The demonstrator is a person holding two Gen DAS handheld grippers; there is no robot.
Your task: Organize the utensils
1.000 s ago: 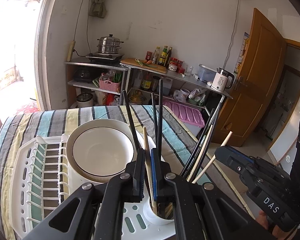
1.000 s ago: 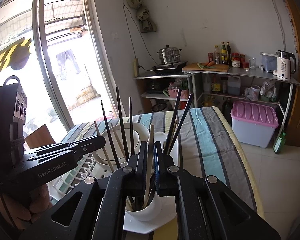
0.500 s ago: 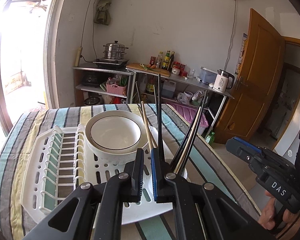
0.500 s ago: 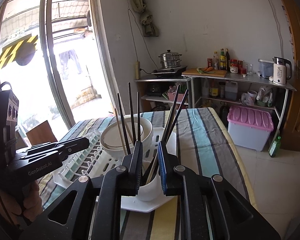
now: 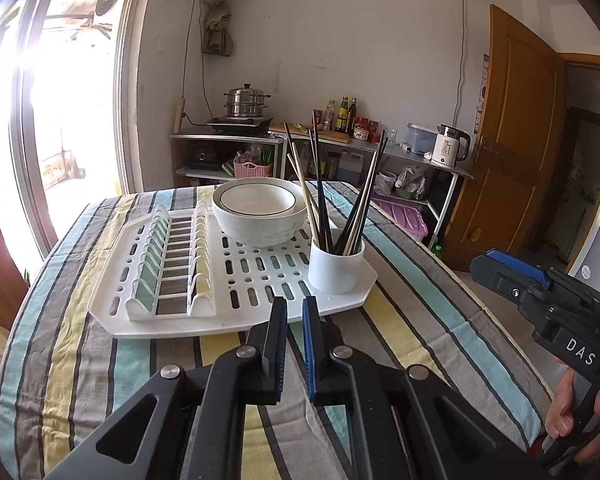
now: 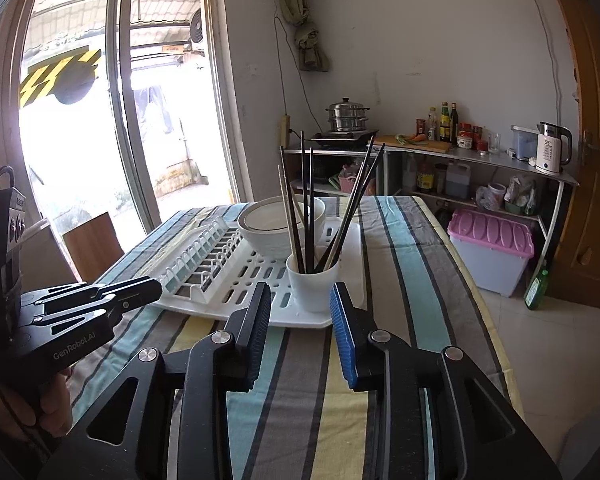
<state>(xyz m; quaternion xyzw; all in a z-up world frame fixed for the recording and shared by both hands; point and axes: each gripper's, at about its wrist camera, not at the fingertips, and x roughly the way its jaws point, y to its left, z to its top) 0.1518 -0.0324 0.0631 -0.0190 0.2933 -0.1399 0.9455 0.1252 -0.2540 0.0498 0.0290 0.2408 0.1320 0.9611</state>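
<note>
A white cup (image 5: 335, 266) (image 6: 313, 285) stands upright on the front right corner of a white drying rack (image 5: 180, 312) (image 6: 204, 276). Several black and pale wooden chopsticks (image 5: 320, 196) (image 6: 309, 208) stand in it. My left gripper (image 5: 295, 305) is held back in front of the rack, its jaws a narrow gap apart and empty. My right gripper (image 6: 300, 294) is open and empty, in front of the cup. Each gripper shows in the other's view, the right (image 5: 512, 276) and the left (image 6: 140, 288).
A stack of white bowls (image 5: 259, 212) (image 6: 280, 224) sits at the back of the rack. A plate holder (image 5: 168, 256) fills the rack's left side. The table has a striped cloth (image 5: 420, 292). Shelves with kitchenware, a purple-lidded bin (image 6: 492, 252) and a door stand behind.
Both grippers have let go of chopsticks in the cup and drawn back toward me. The right gripper's jaws have opened wide; the left's have parted slightly.
</note>
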